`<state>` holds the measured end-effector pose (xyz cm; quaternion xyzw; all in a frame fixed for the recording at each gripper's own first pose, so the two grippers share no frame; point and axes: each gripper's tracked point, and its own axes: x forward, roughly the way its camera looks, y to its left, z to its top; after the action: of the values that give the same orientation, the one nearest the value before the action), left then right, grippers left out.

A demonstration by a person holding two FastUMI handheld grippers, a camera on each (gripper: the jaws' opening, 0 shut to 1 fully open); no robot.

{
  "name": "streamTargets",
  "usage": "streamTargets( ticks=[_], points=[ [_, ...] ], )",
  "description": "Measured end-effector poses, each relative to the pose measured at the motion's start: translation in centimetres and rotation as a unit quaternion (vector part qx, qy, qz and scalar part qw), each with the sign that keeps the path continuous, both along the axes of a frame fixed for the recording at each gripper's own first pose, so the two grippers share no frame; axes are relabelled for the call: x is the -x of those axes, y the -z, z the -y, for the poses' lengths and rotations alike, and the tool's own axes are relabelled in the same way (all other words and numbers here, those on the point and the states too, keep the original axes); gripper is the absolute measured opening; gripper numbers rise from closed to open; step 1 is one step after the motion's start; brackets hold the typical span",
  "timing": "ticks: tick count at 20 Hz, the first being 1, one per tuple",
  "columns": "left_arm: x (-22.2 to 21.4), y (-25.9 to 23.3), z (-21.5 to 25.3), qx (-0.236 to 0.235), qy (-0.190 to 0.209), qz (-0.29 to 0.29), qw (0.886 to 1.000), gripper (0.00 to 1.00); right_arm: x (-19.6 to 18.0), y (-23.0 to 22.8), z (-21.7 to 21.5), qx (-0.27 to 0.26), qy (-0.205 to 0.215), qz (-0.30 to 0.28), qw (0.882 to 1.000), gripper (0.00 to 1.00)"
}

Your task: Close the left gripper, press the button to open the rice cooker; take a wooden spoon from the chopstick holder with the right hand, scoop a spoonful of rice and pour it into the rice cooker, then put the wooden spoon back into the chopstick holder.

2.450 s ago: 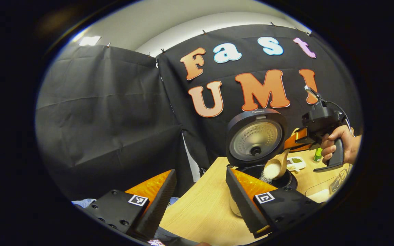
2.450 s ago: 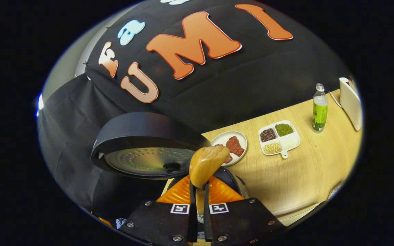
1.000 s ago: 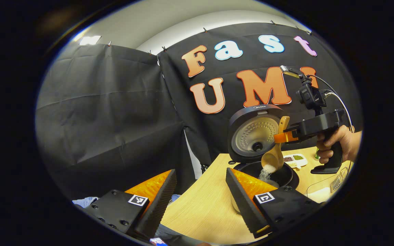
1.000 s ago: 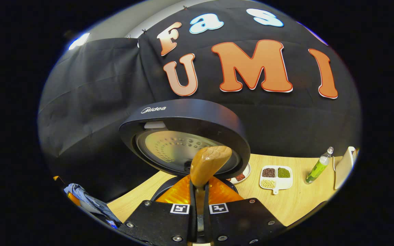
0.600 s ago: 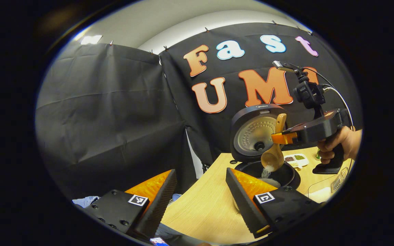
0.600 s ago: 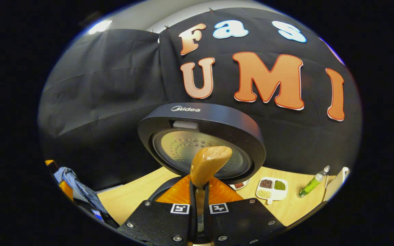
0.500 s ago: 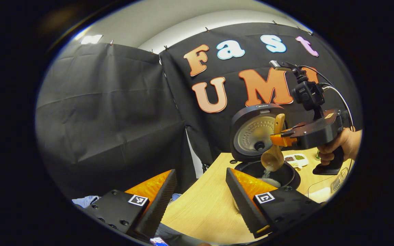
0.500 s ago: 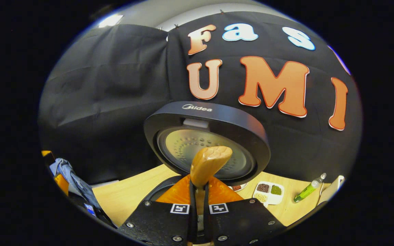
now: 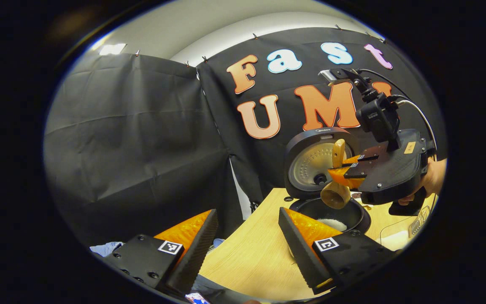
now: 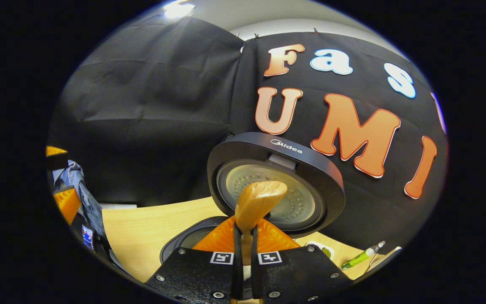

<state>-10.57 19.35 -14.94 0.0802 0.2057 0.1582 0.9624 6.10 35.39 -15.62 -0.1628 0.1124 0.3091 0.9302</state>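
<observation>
The black rice cooker point(image 9: 317, 162) stands on the wooden table with its lid up, and white rice point(image 9: 331, 223) lies in its pot. Above the pot, in the left gripper view, a hand holds my right gripper point(image 9: 341, 172), shut on the wooden spoon point(image 9: 335, 195). The spoon's handle points up and its bowl hangs down over the pot. In the right gripper view the spoon's handle end point(image 10: 260, 198) sticks up between the closed fingers of the right gripper point(image 10: 245, 230), in front of the raised lid point(image 10: 276, 185). My left gripper point(image 9: 247, 211) is open, low and in front of the cooker.
A wire rack point(image 9: 419, 216) and a clear container point(image 9: 395, 236) sit at the table's right edge. Behind the cooker are a sectioned dish point(image 10: 323, 250) and a green bottle point(image 10: 360, 256). A blue cloth point(image 10: 78, 185) hangs at the left, beyond the table's edge.
The right gripper has rolled further, turning the spoon handle-up with its bowl down. The stream of rice has stopped and rice now lies in the pot. The left gripper has stayed put.
</observation>
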Motion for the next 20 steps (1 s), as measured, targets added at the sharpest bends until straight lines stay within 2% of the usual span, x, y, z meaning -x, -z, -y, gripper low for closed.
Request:
streamTargets(
  ticks=[4,9,11,16,20],
  points=[
    [0.4,-0.1,0.3,0.003,0.0,0.0,1.0,0.89,0.4,-0.2,0.3,-0.012,0.0,-0.01,1.0,0.07],
    [0.5,-0.7,0.3,0.006,-0.008,0.007,1.0,0.89,-0.2,-0.5,3.4,-0.09,0.04,-0.089,0.991,0.07],
    [0.6,-0.7,0.8,0.009,-0.007,0.007,1.0,0.89,0.0,-1.3,5.6,-0.114,0.062,-0.109,0.986,0.07],
    [0.0,-0.6,3.0,0.015,0.008,0.006,1.0,0.89,0.8,-3.1,12.5,-0.153,0.105,-0.117,0.976,0.07],
    [-0.9,-0.1,5.9,0.029,0.031,0.001,0.999,0.89,1.9,-3.8,18.5,-0.195,0.152,-0.139,0.959,0.07]
  ],
)
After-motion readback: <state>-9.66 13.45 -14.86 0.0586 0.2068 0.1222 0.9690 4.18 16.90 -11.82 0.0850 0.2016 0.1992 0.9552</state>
